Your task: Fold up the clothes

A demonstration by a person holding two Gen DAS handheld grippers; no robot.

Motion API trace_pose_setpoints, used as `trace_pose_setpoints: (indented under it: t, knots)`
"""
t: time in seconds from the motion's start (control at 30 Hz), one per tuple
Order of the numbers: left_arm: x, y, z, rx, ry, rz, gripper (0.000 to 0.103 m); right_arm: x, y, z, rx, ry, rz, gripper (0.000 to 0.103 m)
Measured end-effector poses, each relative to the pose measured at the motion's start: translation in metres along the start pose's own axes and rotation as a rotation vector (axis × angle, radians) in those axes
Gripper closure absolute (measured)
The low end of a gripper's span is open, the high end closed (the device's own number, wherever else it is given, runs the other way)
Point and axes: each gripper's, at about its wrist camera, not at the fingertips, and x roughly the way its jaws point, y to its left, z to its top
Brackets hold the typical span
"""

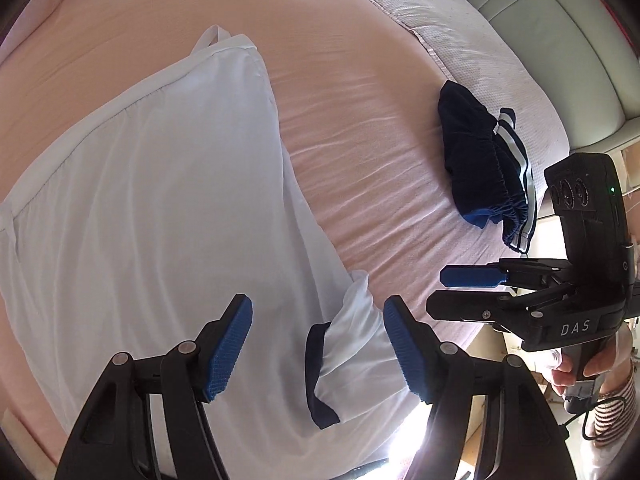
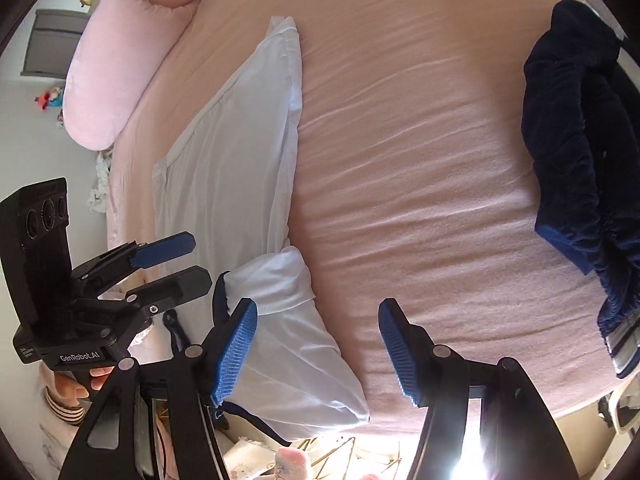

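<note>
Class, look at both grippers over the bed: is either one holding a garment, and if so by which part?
Nothing is held. The left gripper and right gripper both stand open above the white shirt, pads clear of the cloth.

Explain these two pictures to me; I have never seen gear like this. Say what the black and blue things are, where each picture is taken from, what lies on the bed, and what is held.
There is no robot here. A person holds a hand tool in each hand, each with two blue-padded jaws and a camera looking along them. One picture looks out from the left gripper, with the right gripper in view at its side; the other looks out from the right one.

On the pink bed sheet lies a white garment with a dark-cuffed sleeve, and apart from it dark blue shorts. A pink pillow lies at the far end.

Both sets of jaws stand open, holding nothing.
</note>
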Motion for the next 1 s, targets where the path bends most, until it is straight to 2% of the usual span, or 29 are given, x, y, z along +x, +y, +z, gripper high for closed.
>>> trace_pose_setpoints:
  t: [0.13, 0.23, 0.33, 0.57, 0.63, 0.7, 0.83, 0.9, 1.0]
  knots:
    - [0.011, -0.008, -0.006, 0.081, 0.040, -0.034, 0.037, 0.019, -0.013, -0.006, 0.060, 0.040, 0.064, 0.040]
    - [0.017, -0.013, -0.013, 0.135, 0.042, -0.041, 0.037, 0.025, -0.009, -0.010, 0.040, 0.051, 0.053, 0.040]
    - [0.024, -0.014, -0.018, 0.173, 0.043, -0.011, 0.037, 0.032, -0.001, -0.012, 0.001, 0.060, 0.023, 0.040]
    - [0.022, -0.013, -0.022, 0.198, -0.025, -0.026, 0.037, 0.046, 0.019, -0.017, -0.084, 0.064, -0.004, 0.040]
    - [0.022, -0.014, -0.020, 0.205, -0.035, -0.021, 0.040, 0.050, 0.027, -0.019, -0.110, 0.068, -0.010, 0.040]
    - [0.023, -0.015, -0.020, 0.204, -0.038, -0.038, 0.054, 0.054, 0.031, -0.019, -0.125, 0.066, -0.036, 0.041]
    - [0.028, -0.017, -0.019, 0.180, -0.031, -0.081, 0.067, 0.058, 0.033, -0.018, -0.130, 0.063, -0.044, 0.044]
    - [0.033, -0.020, -0.019, 0.182, -0.022, -0.076, 0.076, 0.060, 0.036, -0.018, -0.134, 0.064, -0.024, 0.055]
    - [0.041, -0.021, -0.021, 0.189, -0.008, -0.047, 0.084, 0.066, 0.039, -0.020, -0.120, 0.079, 0.011, 0.064]
